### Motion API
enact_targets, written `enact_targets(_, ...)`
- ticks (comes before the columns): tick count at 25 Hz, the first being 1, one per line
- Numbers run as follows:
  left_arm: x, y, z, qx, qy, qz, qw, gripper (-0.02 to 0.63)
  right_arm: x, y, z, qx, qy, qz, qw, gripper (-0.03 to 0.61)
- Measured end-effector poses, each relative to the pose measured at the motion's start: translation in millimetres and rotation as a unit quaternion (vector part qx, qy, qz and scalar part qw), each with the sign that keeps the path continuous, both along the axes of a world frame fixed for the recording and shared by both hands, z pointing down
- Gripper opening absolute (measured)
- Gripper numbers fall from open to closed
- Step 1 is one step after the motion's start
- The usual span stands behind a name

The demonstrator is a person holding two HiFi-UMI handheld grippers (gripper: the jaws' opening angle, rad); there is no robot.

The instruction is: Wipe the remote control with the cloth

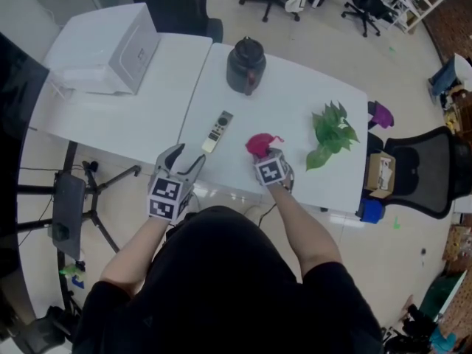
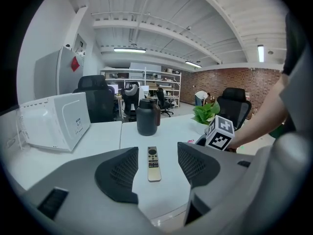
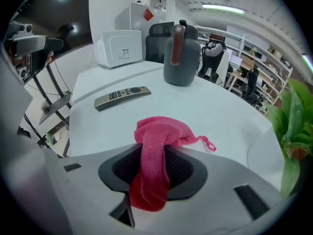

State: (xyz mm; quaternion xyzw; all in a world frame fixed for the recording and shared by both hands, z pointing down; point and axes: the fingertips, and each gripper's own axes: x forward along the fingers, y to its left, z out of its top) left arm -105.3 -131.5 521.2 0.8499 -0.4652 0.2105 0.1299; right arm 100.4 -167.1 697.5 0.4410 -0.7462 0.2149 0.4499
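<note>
The slim silver remote control (image 1: 217,131) lies flat on the white table (image 1: 295,94), its long side running away from me. My left gripper (image 1: 184,157) hovers just short of its near end with the jaws wide open and empty; in the left gripper view the remote (image 2: 153,164) shows in the gap between the pads. To the right, the pink cloth (image 1: 259,144) rests bunched on the table. My right gripper (image 1: 270,157) is shut on a fold of it. In the right gripper view the cloth (image 3: 156,146) fills the gap between the pads, and the remote (image 3: 122,97) lies beyond at the left.
A dark jug (image 1: 245,65) stands at the back of the table behind the remote. A green plant (image 1: 332,131) lies at the right. A white boxy appliance (image 1: 110,50) sits on the left tabletop. A black chair (image 1: 420,172) stands past the right edge.
</note>
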Motion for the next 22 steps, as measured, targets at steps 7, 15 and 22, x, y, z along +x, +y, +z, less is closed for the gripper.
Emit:
enact_targets(7,23.5,-8.6,-17.4,0.028,-0.004,0.036,0.999,0.258,1.4,8.5,-66.1,0.069,-0.079,0.022,0.994,0.166)
enact_targets(15,75.9,-7.3,-54.0,0.077,-0.006,0.123,0.9894,0.25,-12.2,36.4,-216.1,0.221,-0.18,0.025,0.958,0.138)
enact_targets(22,96.5,-3.1,-86.0,0.123,-0.012,0.154,0.9803,0.157,-18.1,53.2,-265.6,0.269,-0.201,0.028,0.942,0.077)
